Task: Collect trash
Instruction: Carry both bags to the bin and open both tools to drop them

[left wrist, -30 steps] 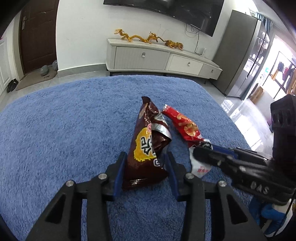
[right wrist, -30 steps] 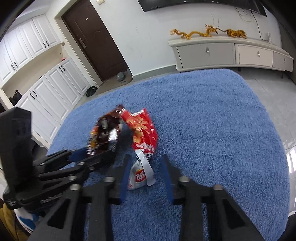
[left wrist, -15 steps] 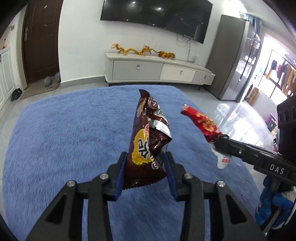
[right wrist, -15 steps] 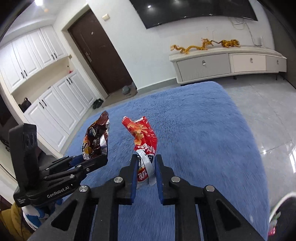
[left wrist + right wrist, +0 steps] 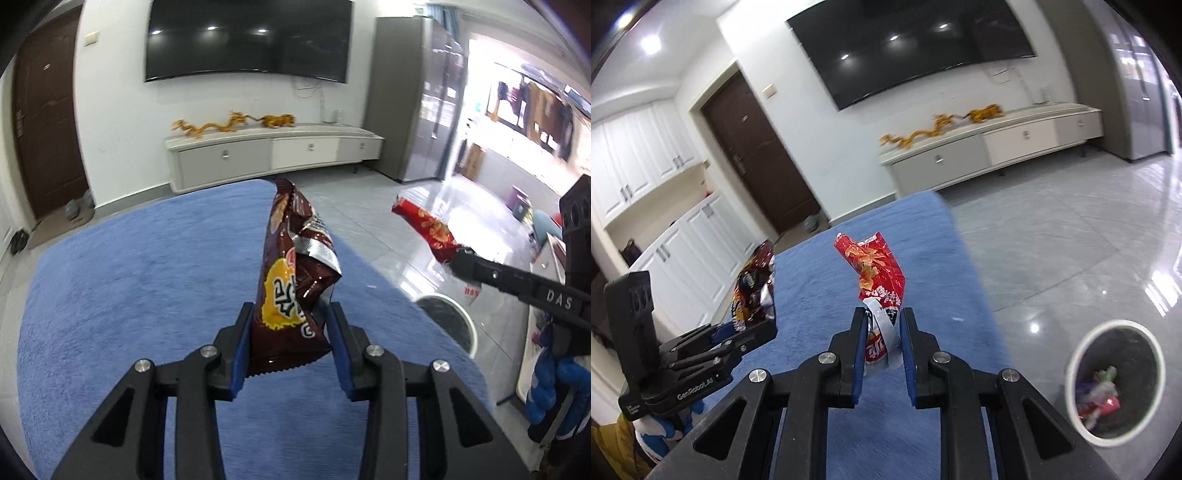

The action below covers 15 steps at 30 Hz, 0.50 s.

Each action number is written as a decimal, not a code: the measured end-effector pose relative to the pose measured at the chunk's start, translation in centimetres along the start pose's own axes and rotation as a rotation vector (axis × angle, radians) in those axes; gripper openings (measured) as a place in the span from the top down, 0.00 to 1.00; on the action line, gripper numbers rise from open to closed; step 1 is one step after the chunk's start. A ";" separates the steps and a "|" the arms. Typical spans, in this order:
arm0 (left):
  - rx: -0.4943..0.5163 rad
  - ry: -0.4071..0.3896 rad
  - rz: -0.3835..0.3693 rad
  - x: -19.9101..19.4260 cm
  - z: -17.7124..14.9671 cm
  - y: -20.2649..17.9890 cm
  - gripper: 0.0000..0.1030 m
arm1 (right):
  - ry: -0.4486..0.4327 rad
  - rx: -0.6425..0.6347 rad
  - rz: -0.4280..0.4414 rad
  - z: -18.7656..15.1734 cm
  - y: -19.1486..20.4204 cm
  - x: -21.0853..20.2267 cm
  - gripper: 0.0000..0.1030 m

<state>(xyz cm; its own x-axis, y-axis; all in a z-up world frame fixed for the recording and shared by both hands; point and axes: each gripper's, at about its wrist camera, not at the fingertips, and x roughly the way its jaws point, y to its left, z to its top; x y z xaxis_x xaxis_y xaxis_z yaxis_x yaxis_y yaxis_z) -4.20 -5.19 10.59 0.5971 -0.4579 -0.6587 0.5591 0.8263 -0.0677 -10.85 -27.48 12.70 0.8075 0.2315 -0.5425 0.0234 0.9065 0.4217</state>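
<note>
Left claw [image 5: 291,339], lower centre of left wrist view: brown snack bag [image 5: 293,284] pinched upright, held above blue rug [image 5: 129,295]. Right claw [image 5: 882,350], lower centre of right wrist view: red snack wrapper [image 5: 875,280] pinched. Trash bin [image 5: 1082,347] seen lower right, litter inside.

The left black two-finger tool with blue pads [image 5: 291,332] is pointing forward and downward, its pads pressing both sides of a brown crinkled snack wrapper [image 5: 295,280] and holding it upright in the air. The right black two-finger tool with blue pads [image 5: 882,332] is angling downward too, nearly closed, pinching a red foil snack wrapper [image 5: 877,280]. A blue-gloved hand [image 5: 554,391] is gripping the right tool's handle.
</note>
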 end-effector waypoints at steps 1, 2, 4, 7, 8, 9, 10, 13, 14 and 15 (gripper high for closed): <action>0.016 0.002 -0.011 0.1 0.1 -1.0 0.64 | -0.014 0.015 -0.015 -0.1 -0.7 -0.7 0.84; 0.030 0.003 -0.020 0.2 0.1 -1.7 0.64 | -0.028 0.027 -0.029 -0.1 -1.4 -1.4 0.84; 0.057 0.007 -0.037 0.4 0.4 -3.3 0.64 | -0.049 0.050 -0.051 -0.4 -2.5 -2.7 0.84; 0.100 0.011 -0.059 0.9 0.9 -5.7 0.65 | -0.080 0.084 -0.087 -0.5 -4.5 -4.1 0.84; 0.111 0.012 -0.063 1.2 1.1 -6.3 0.65 | -0.088 0.095 -0.094 -0.5 -5.0 -4.4 0.84; 0.122 0.013 -0.066 1.4 1.2 -6.9 0.65 | -0.096 0.107 -0.102 -0.6 -5.6 -4.7 0.84; 0.134 0.014 -0.070 1.6 1.4 -7.5 0.65 | -0.103 0.117 -0.109 -0.7 -6.3 -5.1 0.84; 0.167 0.022 -0.082 2.5 1.9 -9.2 0.65 | -0.119 0.151 -0.126 -1.0 -8.1 -5.7 0.84; 0.178 0.026 -0.086 2.9 2.3 -9.8 0.65 | -0.122 0.159 -0.132 -1.0 -8.6 -5.8 0.84; 0.186 0.029 -0.089 3.2 2.4 -10.3 0.65 | -0.126 0.170 -0.137 -1.0 -9.2 -5.9 0.84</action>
<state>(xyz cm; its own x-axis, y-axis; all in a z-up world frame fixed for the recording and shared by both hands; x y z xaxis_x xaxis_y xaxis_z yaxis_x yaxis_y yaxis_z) -6.64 -15.92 11.00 0.5255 -0.5141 -0.6779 0.7069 0.7072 0.0116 -16.41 -36.79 11.28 0.8570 0.0551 -0.5124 0.2276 0.8515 0.4723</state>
